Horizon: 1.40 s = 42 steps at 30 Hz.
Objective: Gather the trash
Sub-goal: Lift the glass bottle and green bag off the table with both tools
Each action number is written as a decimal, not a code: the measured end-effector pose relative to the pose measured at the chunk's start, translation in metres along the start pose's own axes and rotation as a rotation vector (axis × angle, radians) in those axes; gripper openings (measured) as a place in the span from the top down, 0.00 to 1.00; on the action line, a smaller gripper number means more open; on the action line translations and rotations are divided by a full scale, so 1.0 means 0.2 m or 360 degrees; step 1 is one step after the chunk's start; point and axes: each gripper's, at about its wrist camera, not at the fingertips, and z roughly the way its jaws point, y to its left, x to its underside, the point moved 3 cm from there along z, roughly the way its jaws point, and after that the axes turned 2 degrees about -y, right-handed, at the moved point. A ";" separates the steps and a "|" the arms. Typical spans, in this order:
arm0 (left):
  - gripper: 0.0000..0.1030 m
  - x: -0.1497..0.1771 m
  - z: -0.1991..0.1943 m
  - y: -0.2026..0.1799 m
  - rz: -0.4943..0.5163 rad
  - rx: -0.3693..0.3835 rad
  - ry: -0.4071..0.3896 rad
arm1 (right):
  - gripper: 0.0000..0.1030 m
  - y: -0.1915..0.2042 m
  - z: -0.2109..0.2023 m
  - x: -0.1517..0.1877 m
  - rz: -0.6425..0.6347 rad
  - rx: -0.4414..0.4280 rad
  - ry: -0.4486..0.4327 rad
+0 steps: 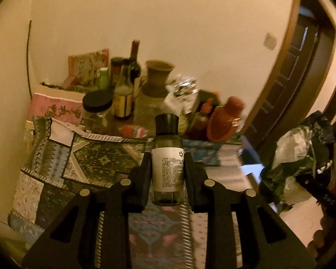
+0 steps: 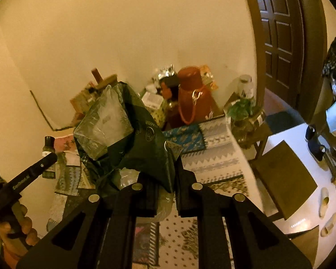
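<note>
Dark-green plastic, the trash bag (image 2: 132,148) hung pinched in the right gripper (image 2: 165,192) above the patterned tablecloth (image 2: 217,157), clear wrappers bunched inside. The left gripper (image 1: 167,170) clamped a small black-capped bottle (image 1: 167,157) upright over that cloth.

You hold a small bottle (image 1: 167,159) of smooth, see-through dark plastic with a matt black cap and a white paper label. The bag (image 2: 132,139) in your other gripper is thin, shiny, crinkly dark plastic. Below both lies soft patterned cloth (image 1: 82,161). Past the bottle stands a rough clay pot (image 1: 158,76).
</note>
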 end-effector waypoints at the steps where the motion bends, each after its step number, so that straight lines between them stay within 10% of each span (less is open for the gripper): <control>1: 0.74 0.02 -0.06 -0.05 0.0001 0.0002 -0.0025 | 0.90 -0.02 -0.04 0.00 -0.0005 -0.0012 -0.0015; 22: 0.74 0.27 -0.93 -0.44 0.0136 -0.0053 -0.0350 | 0.90 -0.13 -0.66 0.06 -0.0045 -0.0171 -0.0321; 42: 0.74 0.80 -1.53 -0.04 0.0189 0.0101 -0.0256 | 0.90 0.25 -1.08 0.75 -0.0007 -0.0074 -0.0211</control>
